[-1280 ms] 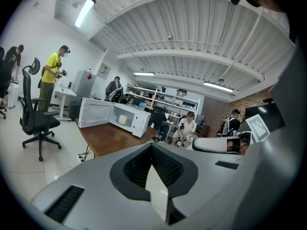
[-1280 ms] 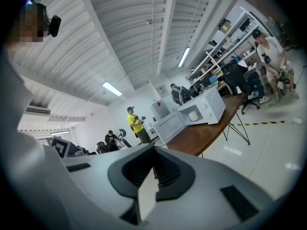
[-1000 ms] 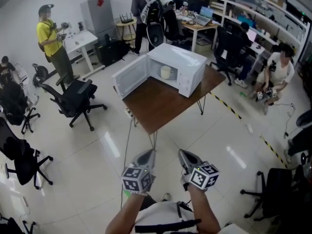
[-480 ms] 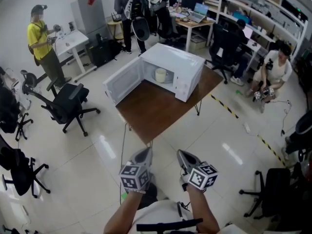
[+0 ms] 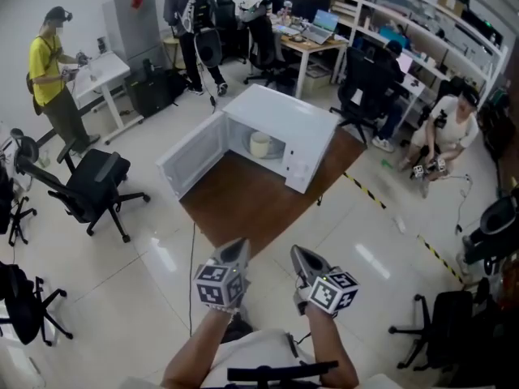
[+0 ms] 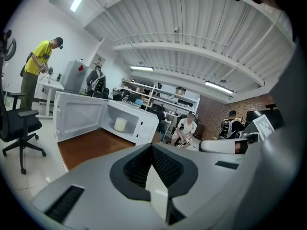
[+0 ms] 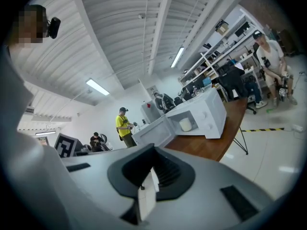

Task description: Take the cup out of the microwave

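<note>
Jaws are pressed together and empty on both the left hand-held gripper (image 5: 239,246) and the right hand-held gripper (image 5: 299,254), which are held side by side near the closest corner of the brown tabletop (image 5: 243,201). Well beyond them, the white cup (image 5: 259,144) stands inside the microwave (image 5: 312,124), whose door (image 5: 190,156) hangs wide open.

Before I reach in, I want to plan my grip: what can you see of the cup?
The cup is a plain cream-white cylinder, opaque, with no handle or lid that can be made out at this distance. It stands upright inside the microwave, on the floor of its cavity, and the door is swung wide open. Nothing else touches the cup.
</note>
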The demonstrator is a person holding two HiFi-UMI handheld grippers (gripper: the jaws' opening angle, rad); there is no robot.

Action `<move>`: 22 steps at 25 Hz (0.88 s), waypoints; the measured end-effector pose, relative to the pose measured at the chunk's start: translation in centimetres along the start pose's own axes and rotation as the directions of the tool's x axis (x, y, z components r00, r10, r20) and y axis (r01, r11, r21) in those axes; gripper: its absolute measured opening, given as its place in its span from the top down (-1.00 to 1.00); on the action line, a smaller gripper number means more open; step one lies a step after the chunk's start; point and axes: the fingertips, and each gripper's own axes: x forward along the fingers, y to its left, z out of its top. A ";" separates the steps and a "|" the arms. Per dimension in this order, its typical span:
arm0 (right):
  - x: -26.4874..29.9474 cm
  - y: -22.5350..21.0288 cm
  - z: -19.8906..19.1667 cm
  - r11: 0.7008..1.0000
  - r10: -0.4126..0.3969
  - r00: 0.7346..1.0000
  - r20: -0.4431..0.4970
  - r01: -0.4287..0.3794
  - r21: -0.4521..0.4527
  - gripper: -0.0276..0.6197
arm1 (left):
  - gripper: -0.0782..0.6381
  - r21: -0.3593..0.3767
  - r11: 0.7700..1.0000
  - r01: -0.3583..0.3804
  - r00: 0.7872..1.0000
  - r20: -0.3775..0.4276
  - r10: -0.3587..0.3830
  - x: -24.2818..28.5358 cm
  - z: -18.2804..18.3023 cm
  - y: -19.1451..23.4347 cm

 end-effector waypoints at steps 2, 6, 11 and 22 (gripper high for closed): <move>1.8 0.1 0.8 1.000 -0.005 1.000 0.002 0.005 -0.003 0.91 | 0.78 0.003 1.000 0.015 1.000 -0.009 -0.015 1.1 0.8 0.9; 4.7 -0.1 1.6 1.000 -0.016 1.000 0.004 0.016 -0.004 0.91 | 0.78 0.009 0.999 0.038 0.999 -0.024 -0.038 2.9 2.0 2.6; 7.1 -0.3 1.9 0.999 -0.036 0.999 0.009 0.036 -0.001 0.91 | 0.78 0.011 0.998 0.065 0.997 -0.040 -0.065 4.6 2.7 4.6; 9.4 -1.8 2.4 0.996 -0.081 0.997 0.006 0.081 0.023 0.91 | 0.78 -0.002 0.997 0.077 0.994 -0.074 -0.077 7.5 3.4 7.1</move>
